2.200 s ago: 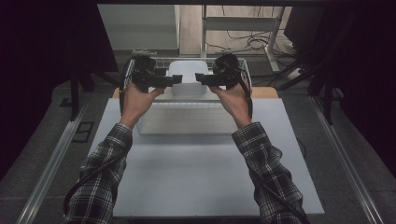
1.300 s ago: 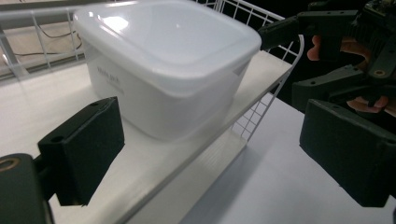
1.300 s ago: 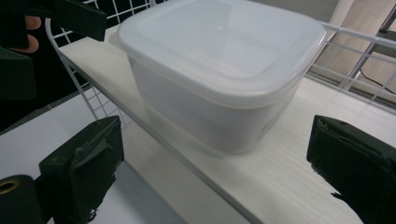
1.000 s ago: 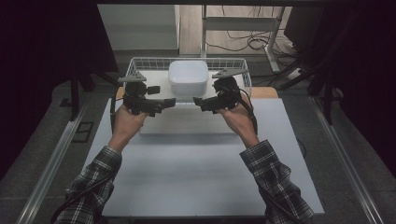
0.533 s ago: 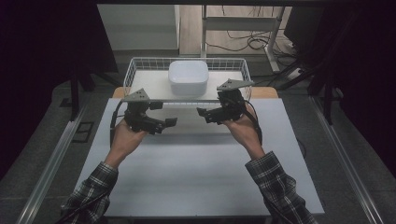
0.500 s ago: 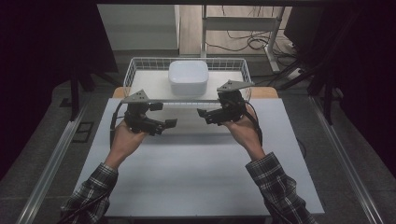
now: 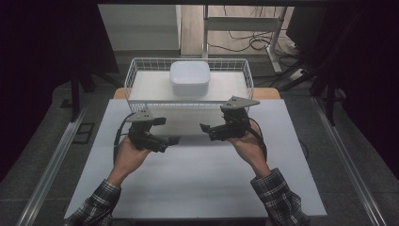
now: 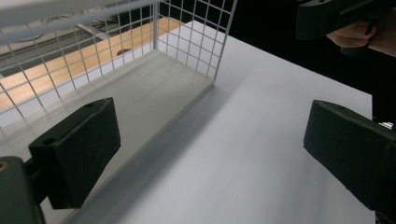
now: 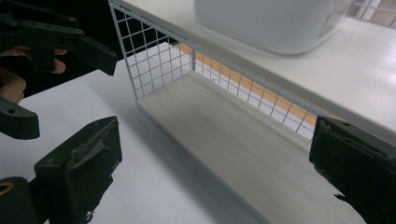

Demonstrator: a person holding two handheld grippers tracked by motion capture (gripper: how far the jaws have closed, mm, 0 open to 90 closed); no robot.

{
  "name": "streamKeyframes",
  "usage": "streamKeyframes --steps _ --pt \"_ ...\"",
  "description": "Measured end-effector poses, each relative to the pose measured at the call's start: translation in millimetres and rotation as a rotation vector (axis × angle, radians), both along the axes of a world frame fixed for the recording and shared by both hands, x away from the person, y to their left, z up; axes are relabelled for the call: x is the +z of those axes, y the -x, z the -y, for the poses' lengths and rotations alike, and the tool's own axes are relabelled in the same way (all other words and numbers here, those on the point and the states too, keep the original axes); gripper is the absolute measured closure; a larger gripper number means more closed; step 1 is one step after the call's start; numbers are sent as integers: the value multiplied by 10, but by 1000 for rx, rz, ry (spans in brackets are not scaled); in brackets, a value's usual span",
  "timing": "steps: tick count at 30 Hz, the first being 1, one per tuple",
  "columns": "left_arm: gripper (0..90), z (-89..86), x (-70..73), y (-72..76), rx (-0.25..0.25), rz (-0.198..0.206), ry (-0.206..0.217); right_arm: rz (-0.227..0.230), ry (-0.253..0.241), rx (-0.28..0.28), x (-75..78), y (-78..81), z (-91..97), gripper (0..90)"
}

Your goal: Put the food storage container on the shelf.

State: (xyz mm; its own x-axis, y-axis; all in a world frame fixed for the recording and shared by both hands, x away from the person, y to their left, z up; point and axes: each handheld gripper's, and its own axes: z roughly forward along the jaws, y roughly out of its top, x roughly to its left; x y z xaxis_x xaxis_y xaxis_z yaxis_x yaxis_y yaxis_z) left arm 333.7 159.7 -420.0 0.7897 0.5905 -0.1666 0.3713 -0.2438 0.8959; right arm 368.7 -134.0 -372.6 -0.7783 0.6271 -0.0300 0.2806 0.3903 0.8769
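Basket (image 7: 188,96) sits loose on the desk (image 7: 197,183); your left gripper (image 7: 162,132) and right gripper (image 7: 210,128), fingers spread and empty, could shove it and tip the white container (image 7: 189,78).

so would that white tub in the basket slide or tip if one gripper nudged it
The tub looks squat and wide with rounded corners, so it would probably slide, not tip. Its glossy plastic may slip between jaws. It sits on a smooth white shelf in the basket, so a nudge likely moves it easily.
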Motion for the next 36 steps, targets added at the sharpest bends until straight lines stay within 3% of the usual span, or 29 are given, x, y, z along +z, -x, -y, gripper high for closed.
streamKeyframes --steps 7,17,28,36 --pt "30 12 -192 97 -2 -18 16 -7 6 -8 -198 76 63 12" --pt "29 13 -396 176 20 -29 -8 -22 14 -11 -372 140 108 1" --pt "31 16 -533 289 14 -28 -10 -36 41 6 -564 263 106 0" --pt "34 20 -619 379 9 -40 -18 -39 24 -4 -658 339 169 0"
